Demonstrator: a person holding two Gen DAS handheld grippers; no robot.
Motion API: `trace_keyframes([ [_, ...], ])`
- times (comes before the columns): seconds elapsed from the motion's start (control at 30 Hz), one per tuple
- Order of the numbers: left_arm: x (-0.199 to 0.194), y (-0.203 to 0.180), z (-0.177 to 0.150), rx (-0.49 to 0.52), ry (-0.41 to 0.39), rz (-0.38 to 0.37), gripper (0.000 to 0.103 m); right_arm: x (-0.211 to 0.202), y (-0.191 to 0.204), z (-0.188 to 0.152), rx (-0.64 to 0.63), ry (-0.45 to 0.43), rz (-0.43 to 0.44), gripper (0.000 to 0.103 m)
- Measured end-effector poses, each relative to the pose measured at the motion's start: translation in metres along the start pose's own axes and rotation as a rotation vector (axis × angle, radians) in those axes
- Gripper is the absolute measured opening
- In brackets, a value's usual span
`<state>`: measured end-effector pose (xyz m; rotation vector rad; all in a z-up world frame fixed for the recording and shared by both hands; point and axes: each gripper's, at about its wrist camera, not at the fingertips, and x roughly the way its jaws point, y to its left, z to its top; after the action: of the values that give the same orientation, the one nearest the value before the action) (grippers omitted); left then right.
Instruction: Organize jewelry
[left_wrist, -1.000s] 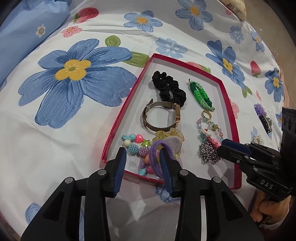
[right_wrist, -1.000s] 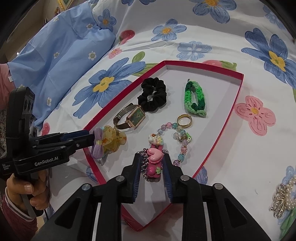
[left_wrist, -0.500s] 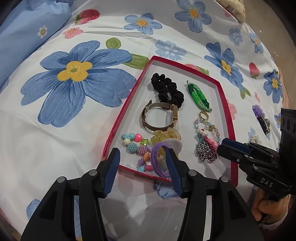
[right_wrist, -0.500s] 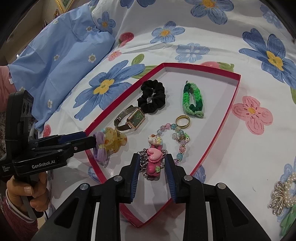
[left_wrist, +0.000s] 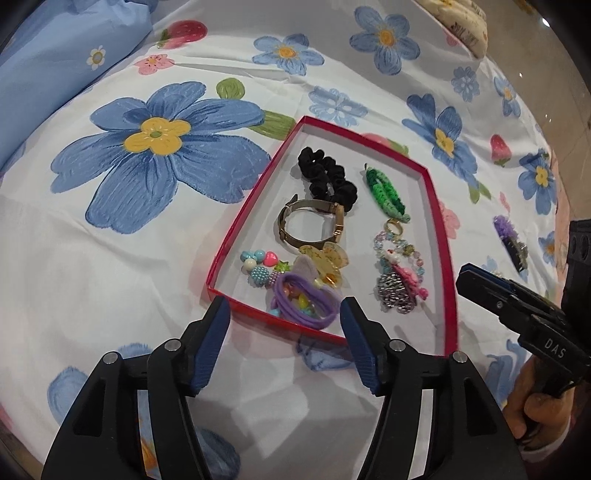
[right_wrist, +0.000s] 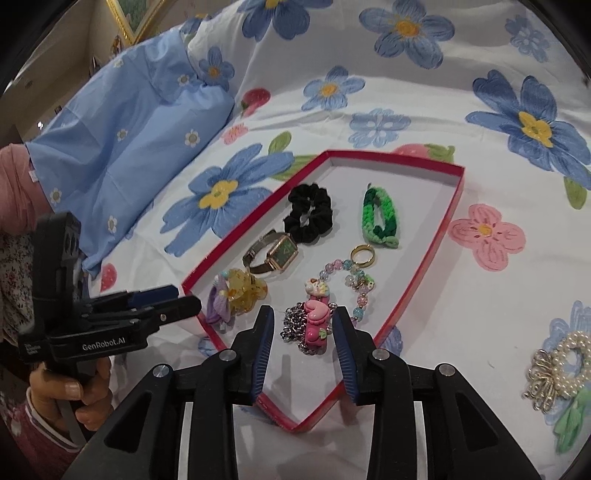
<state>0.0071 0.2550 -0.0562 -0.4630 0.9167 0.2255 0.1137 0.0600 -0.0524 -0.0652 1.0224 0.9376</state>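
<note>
A red-rimmed shallow box (left_wrist: 255, 206) (right_wrist: 452, 206) lies on the flowered bedsheet. It holds a black scrunchie (left_wrist: 327, 179) (right_wrist: 308, 212), a green woven band (left_wrist: 386, 194) (right_wrist: 380, 218), a watch (left_wrist: 314, 225) (right_wrist: 275, 254), a gold ring (right_wrist: 362, 255), a bead bracelet (right_wrist: 347, 280), a pink charm on a chain (right_wrist: 316, 321) (left_wrist: 400, 288), a yellow claw clip (left_wrist: 327, 264) (right_wrist: 242, 291), coloured beads (left_wrist: 258, 264) and a purple hair tie (left_wrist: 304, 301). My left gripper (left_wrist: 284, 332) is open and empty, just back from the purple tie. My right gripper (right_wrist: 303, 339) is open, its jaws either side of the pink charm.
A pearl hair piece (right_wrist: 557, 363) and a purple clip (left_wrist: 511, 240) lie on the sheet right of the box. A blue pillow (right_wrist: 122, 136) lies at the far left. The right gripper (left_wrist: 517, 306) shows in the left wrist view.
Both grippers have opened wider and drawn back from the box. The purple hair tie and the pink charm have been let go and lie in the box.
</note>
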Motion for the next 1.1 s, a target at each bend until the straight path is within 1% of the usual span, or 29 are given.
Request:
trace_keyframes([
  [0.1, -0.011, -0.002, -0.004, -0.027, -0.035, -0.028, 0.068, -0.013, -0.002, -0.001, 0.022, -0.039, 0.011, 0.047],
  [0.17, -0.019, -0.004, -0.007, -0.041, -0.062, -0.045, 0.072, -0.022, -0.004, -0.002, 0.039, -0.071, 0.021, 0.057],
  [0.23, -0.028, -0.006, -0.01, -0.057, -0.095, -0.064, 0.079, -0.03, -0.006, -0.003, 0.053, -0.104, 0.029, 0.06],
  [0.3, -0.035, -0.007, -0.013, -0.071, -0.117, -0.073, 0.083, -0.039, -0.008, -0.006, 0.075, -0.14, 0.043, 0.064],
  [0.33, -0.039, -0.008, -0.017, -0.08, -0.129, -0.079, 0.084, -0.042, -0.009, -0.007, 0.085, -0.152, 0.048, 0.066],
  [0.47, -0.047, -0.009, -0.025, -0.098, -0.141, -0.079, 0.086, -0.053, -0.014, -0.018, 0.123, -0.188, 0.075, 0.068],
  [0.63, -0.055, -0.019, -0.038, -0.07, -0.148, -0.037, 0.086, -0.063, -0.017, -0.032, 0.14, -0.215, 0.086, 0.073],
  [0.7, -0.058, -0.024, -0.045, -0.058, -0.152, -0.013, 0.086, -0.067, -0.017, -0.04, 0.14, -0.227, 0.083, 0.073],
  [0.83, -0.072, -0.036, -0.054, -0.022, -0.179, 0.038, 0.086, -0.079, -0.011, -0.051, 0.103, -0.258, 0.053, 0.074],
  [0.9, -0.083, -0.044, -0.054, 0.022, -0.199, 0.053, 0.087, -0.087, -0.005, -0.053, 0.06, -0.275, 0.02, 0.076],
  [0.93, -0.086, -0.048, -0.053, 0.041, -0.206, 0.063, 0.087, -0.091, -0.002, -0.053, 0.04, -0.287, 0.011, 0.078],
  [0.97, -0.092, -0.052, -0.052, 0.065, -0.223, 0.078, 0.088, -0.099, 0.003, -0.051, 0.01, -0.308, 0.003, 0.083],
  [1.0, -0.098, -0.057, -0.051, 0.087, -0.246, 0.094, 0.092, -0.105, 0.006, -0.049, -0.012, -0.319, -0.002, 0.086],
  [1.03, -0.105, -0.06, -0.05, 0.106, -0.277, 0.115, 0.1, -0.111, 0.01, -0.046, -0.04, -0.333, -0.009, 0.091],
  [1.07, -0.11, -0.063, -0.05, 0.118, -0.309, 0.135, 0.103, -0.117, 0.014, -0.043, -0.06, -0.348, -0.017, 0.096],
  [1.1, -0.113, -0.064, -0.051, 0.123, -0.338, 0.152, 0.103, -0.124, 0.018, -0.041, -0.085, -0.374, -0.031, 0.099],
])
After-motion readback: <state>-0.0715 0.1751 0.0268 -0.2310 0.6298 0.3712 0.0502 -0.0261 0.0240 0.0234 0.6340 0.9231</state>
